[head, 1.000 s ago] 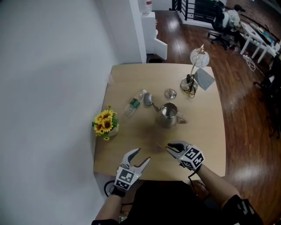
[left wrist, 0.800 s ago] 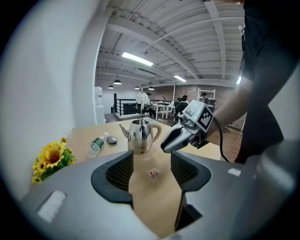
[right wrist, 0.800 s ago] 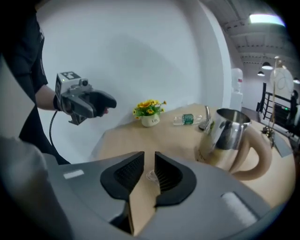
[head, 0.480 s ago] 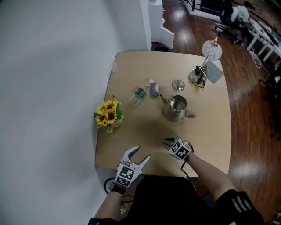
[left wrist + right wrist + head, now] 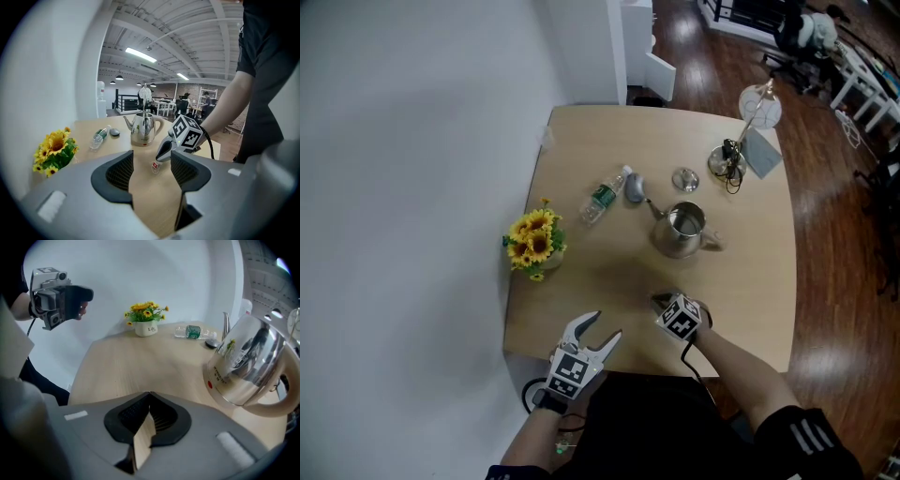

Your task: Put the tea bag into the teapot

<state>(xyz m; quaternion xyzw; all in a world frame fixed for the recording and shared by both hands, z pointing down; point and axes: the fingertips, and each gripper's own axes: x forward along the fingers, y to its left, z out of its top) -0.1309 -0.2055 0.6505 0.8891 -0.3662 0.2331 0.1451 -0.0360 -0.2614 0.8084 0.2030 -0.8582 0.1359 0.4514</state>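
— Steel first: found teapot [image 5: 680,230] mid-table, open on top, lid [image 5: 685,178] lying beyond it. Anything new since a second ago?

— Yes. Logged right gripper [image 5: 659,301] with jaws spread a second ago. Now read them pressed tip to tip, dropped low onto table [image 5: 581,281] near its front edge.

— Located the tea bag [image 5: 154,165]?

— Spotted it from left gripper view only: small, red tag, lying on the wood right at the right gripper's tips. Could not confirm any string or paper caught between them. Saw nothing in the seam from right gripper view.

— Left gripper [image 5: 605,326]?

— Found it spread and empty, parked at near edge as before, well apart from teapot.

— Meaning for the task?

— Judged as a pick just attempted. If caught, needs a lift, a short carry forward to the open mouth, then release. If missed, needs reopening and a second pinch. Would watch for bag snagging on spout or rim.
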